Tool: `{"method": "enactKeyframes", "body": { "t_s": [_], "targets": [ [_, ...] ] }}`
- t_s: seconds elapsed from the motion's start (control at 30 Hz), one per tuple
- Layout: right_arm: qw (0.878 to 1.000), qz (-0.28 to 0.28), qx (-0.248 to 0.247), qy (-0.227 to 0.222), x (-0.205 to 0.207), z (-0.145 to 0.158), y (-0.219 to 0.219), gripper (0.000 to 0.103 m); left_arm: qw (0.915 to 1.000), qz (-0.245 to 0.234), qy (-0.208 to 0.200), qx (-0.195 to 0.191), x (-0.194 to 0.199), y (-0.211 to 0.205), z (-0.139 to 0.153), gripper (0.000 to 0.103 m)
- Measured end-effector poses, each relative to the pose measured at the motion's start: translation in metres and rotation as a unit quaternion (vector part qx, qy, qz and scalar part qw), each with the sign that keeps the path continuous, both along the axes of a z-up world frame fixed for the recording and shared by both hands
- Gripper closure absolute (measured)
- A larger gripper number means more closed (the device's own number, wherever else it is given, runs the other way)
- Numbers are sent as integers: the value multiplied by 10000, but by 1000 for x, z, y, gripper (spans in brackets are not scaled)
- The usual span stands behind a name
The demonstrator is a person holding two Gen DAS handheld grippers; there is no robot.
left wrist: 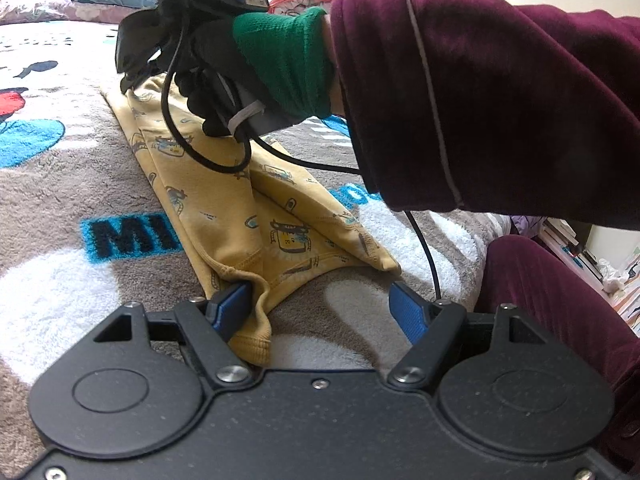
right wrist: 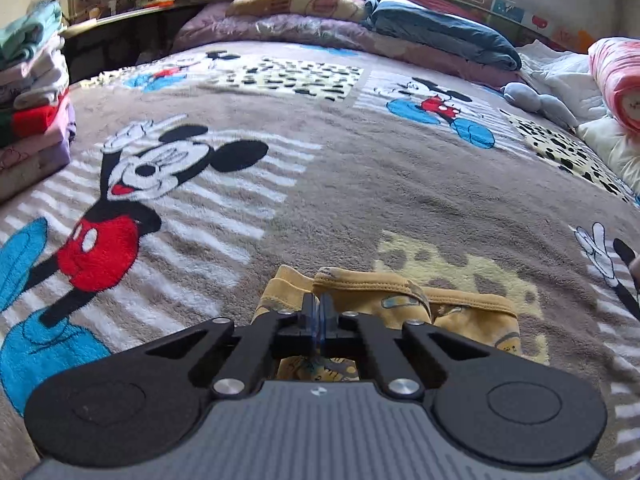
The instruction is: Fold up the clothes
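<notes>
A yellow printed child's garment (left wrist: 224, 204) lies lengthwise on the Mickey Mouse blanket (left wrist: 60, 184). My left gripper (left wrist: 316, 300) is open at its near end; the left blue pad (left wrist: 232, 304) touches the bunched hem, the right pad (left wrist: 408, 308) is free. My right gripper (left wrist: 132, 76) is at the garment's far end, held by a gloved hand. In the right wrist view the right gripper (right wrist: 319, 308) is shut on the yellow fabric (right wrist: 384, 300), which bunches around its fingers.
A stack of folded clothes (right wrist: 36, 100) stands at the blanket's left edge. Pillows and rolled bedding (right wrist: 360, 24) line the far side. The person's maroon sleeve (left wrist: 500, 100) and a black cable (left wrist: 424, 236) cross above the garment.
</notes>
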State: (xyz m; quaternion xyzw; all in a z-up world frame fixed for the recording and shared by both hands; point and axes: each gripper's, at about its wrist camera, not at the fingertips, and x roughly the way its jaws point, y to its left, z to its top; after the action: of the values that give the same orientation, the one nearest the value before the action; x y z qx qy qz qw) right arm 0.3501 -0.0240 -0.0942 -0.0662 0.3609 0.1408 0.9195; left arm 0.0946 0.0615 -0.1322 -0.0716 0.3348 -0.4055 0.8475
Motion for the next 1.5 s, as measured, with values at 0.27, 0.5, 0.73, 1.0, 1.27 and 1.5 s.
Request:
{"method": "enactKeyframes", "body": {
  "t_s": [0.27, 0.5, 0.73, 1.0, 1.27, 1.5],
  "targets": [
    [9978, 64, 631, -194, -6, 24, -3, 100, 10000, 7, 12, -8, 0, 0, 0, 28],
    [9982, -26, 461, 392, 9, 2, 5, 98, 9999, -57, 0, 101, -2, -3, 3, 28],
    [9942, -167, 1002, -361, -21, 45, -47, 73, 9995, -185, -83, 233, -12, 4, 13, 28],
    [9897, -381, 1330, -358, -105, 39, -146, 69, 9975, -324, -412, 468, -35, 12, 30, 28],
    [9889, 41, 1395, -502, -228, -4, -177, 67, 9919, 633, -988, -489, -19, 3, 50, 28],
    [9882, 220, 1323, -745, -280, -25, -185, 70, 9888, 283, -686, 1293, -14, -51, 16, 28]
  ]
}}
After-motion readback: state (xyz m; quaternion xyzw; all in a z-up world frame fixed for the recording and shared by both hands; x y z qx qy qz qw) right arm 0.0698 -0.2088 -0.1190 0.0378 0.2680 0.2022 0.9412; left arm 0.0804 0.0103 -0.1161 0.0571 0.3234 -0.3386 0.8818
